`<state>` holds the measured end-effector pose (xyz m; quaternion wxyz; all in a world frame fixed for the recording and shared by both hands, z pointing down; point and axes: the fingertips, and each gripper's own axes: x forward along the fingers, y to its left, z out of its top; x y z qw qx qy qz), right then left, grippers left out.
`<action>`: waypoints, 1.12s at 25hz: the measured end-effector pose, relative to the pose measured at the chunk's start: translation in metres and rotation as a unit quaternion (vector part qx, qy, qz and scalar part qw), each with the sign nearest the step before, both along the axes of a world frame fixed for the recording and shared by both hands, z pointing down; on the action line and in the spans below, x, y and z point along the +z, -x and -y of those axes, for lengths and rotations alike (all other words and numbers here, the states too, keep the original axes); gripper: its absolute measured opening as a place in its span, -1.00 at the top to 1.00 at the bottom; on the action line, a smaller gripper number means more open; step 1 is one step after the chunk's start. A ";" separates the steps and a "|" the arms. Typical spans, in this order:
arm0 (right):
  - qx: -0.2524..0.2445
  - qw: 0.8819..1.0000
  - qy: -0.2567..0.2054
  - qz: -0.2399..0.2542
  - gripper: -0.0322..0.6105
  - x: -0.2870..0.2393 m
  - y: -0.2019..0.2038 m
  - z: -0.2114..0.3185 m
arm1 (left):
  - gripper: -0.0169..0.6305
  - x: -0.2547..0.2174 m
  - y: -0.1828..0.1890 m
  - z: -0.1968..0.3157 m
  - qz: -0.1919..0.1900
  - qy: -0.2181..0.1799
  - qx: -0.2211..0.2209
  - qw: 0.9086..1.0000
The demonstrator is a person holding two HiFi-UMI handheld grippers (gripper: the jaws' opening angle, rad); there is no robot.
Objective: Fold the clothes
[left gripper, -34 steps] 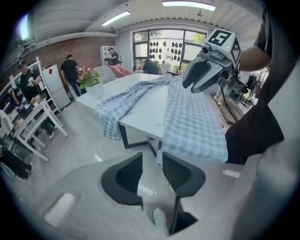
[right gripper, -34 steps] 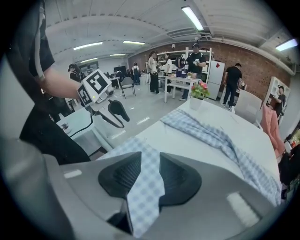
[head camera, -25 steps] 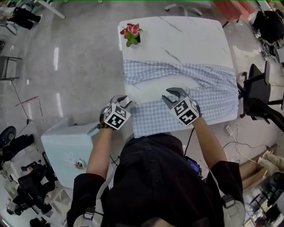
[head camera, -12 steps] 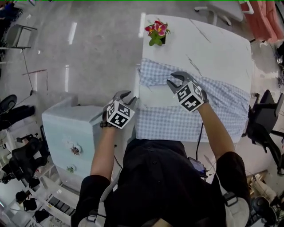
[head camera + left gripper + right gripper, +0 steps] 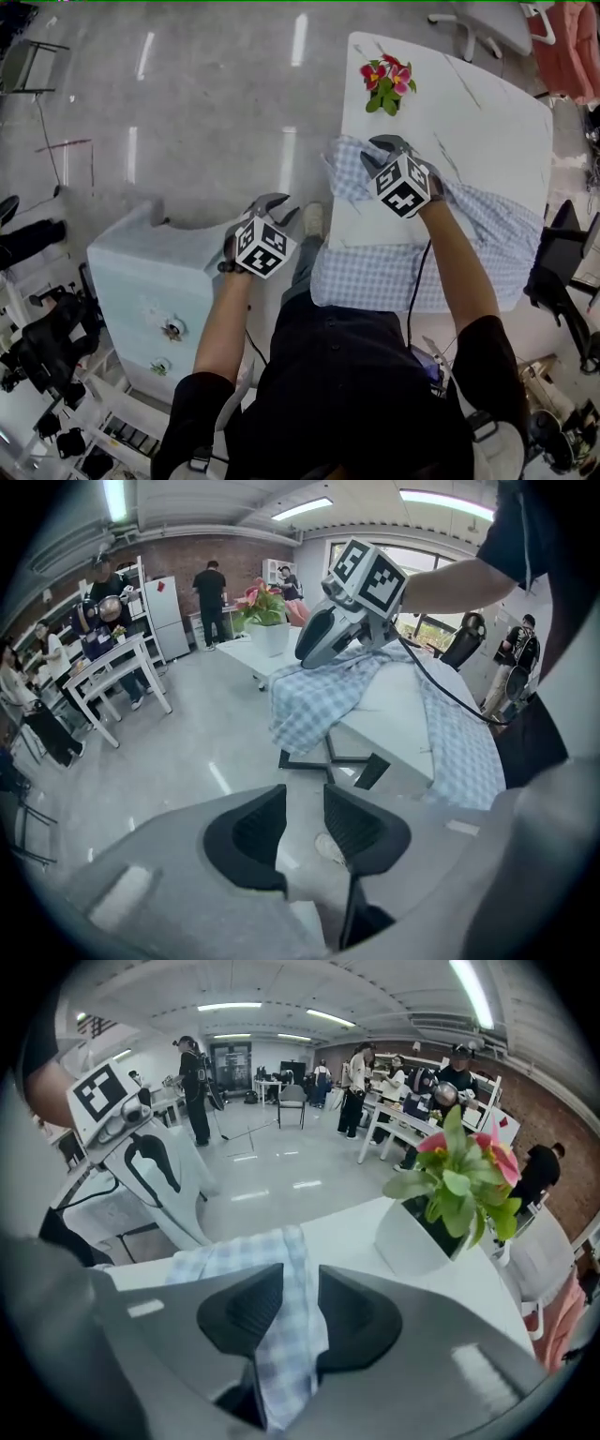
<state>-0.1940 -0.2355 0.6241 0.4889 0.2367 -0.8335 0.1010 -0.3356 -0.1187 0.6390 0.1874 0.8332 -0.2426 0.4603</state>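
A blue checked shirt lies spread across the white marble table, and its far left end hangs over the table's corner. My right gripper is down on that bunched end. In the right gripper view a strip of the shirt runs through the gap between its jaws. The jaws stand apart and I see no pad pressing on the fabric. My left gripper hangs over the floor to the left of the table, open and empty.
A potted plant with red flowers stands on the table's far left corner, close beyond the right gripper. A pale cabinet stands on the floor at my left. A black chair is at the table's right. People and tables fill the background.
The right gripper has travelled from the shirt's near middle to its far left end by the plant. The left gripper has moved off the table's edge out over the floor. The shirt lies as before.
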 end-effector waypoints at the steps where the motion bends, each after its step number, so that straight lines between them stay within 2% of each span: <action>1: 0.003 1.000 0.008 0.000 0.52 0.003 0.002 0.002 | 0.54 0.003 0.006 0.002 -0.001 0.003 -0.002 1.000; 6: 0.007 0.999 0.033 -0.006 0.54 0.012 0.004 0.008 | 0.54 0.015 0.027 0.010 -0.006 0.013 -0.007 1.000; 10: 0.011 0.999 0.046 0.007 0.78 0.011 0.008 0.006 | 0.54 0.021 0.028 0.016 -0.014 0.017 -0.011 1.000; 14: 0.015 1.000 0.016 0.016 0.83 0.000 0.008 0.007 | 0.54 0.019 0.020 0.026 -0.023 0.009 -0.009 1.000; 18: -0.002 1.000 -0.019 0.020 0.84 -0.025 0.010 0.003 | 0.54 0.009 0.007 0.043 -0.030 -0.010 -0.004 0.999; 28: -0.034 0.996 -0.077 0.037 0.83 -0.079 0.014 -0.023 | 0.54 -0.032 -0.048 0.091 -0.045 -0.075 0.052 0.995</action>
